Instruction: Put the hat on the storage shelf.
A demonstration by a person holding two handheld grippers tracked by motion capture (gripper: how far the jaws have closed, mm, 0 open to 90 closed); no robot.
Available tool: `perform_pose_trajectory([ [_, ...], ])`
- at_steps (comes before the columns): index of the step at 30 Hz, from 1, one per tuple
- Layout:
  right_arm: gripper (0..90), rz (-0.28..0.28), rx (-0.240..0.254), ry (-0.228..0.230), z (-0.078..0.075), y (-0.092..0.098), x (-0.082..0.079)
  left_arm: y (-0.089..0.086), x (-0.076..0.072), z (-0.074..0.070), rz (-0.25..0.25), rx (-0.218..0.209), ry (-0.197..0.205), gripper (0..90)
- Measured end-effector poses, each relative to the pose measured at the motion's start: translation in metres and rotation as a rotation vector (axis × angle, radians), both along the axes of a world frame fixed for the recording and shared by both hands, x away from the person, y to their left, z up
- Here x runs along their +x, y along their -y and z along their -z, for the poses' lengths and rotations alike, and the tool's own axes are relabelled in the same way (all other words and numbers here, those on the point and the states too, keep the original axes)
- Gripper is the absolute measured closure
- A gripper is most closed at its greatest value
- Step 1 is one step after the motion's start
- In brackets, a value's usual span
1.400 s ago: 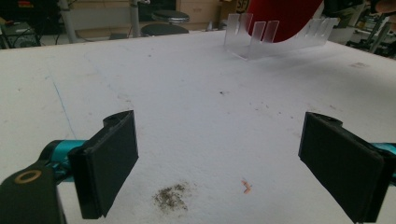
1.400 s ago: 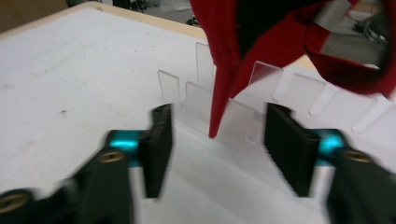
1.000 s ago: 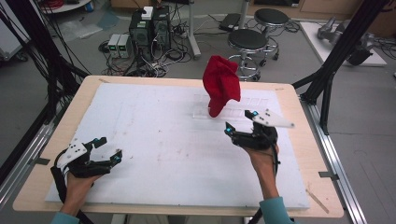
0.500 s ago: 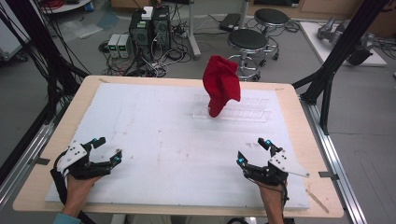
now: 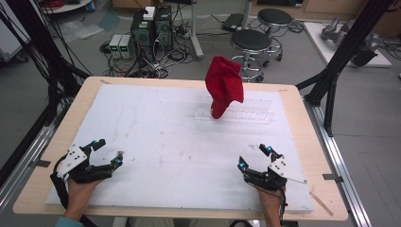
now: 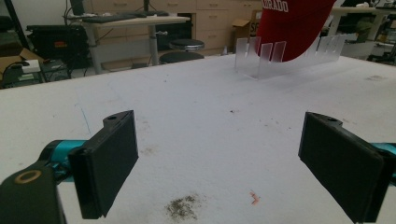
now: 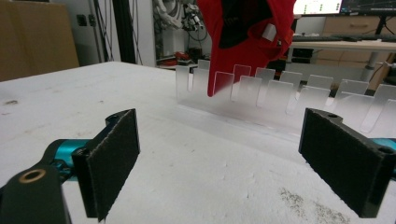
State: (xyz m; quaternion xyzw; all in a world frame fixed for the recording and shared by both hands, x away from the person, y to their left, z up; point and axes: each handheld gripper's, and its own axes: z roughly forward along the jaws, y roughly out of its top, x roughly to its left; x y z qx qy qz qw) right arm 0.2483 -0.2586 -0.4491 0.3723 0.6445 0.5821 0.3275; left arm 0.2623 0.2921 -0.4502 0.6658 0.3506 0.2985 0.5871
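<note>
A red cap [image 5: 223,90] stands upright in a clear slotted acrylic rack [image 5: 246,111] at the far middle of the white board [image 5: 179,137]. From the right gripper view the cap [image 7: 245,32] rises out of the rack [image 7: 280,100] straight ahead. The left gripper view has the cap [image 6: 294,28] and rack [image 6: 280,58] far off at the upper right. My left gripper [image 5: 108,152] rests open near the front left corner, nothing between its jaws. My right gripper [image 5: 254,157] sits open near the front right, also holding nothing.
The wooden table edge [image 5: 302,123] frames the board. Behind the table stand round stools [image 5: 253,42], computer boxes with cables [image 5: 151,28] and black frame struts [image 5: 345,52]. Small dark smudges [image 6: 184,207] mark the board near my left gripper.
My right gripper has pulled back from beside the rack to the front right of the board, away from the cap. The left gripper has stayed where it was.
</note>
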Motion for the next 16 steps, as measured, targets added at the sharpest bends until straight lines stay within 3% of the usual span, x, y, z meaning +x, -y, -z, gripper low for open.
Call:
perform_pose_trajectory([
  [16, 11.3, 0.012, -0.01, 0.028, 0.0037, -0.0029, -0.0021, -0.0016, -0.0022, 0.001, -0.029, -0.025, 0.021, 12.1],
])
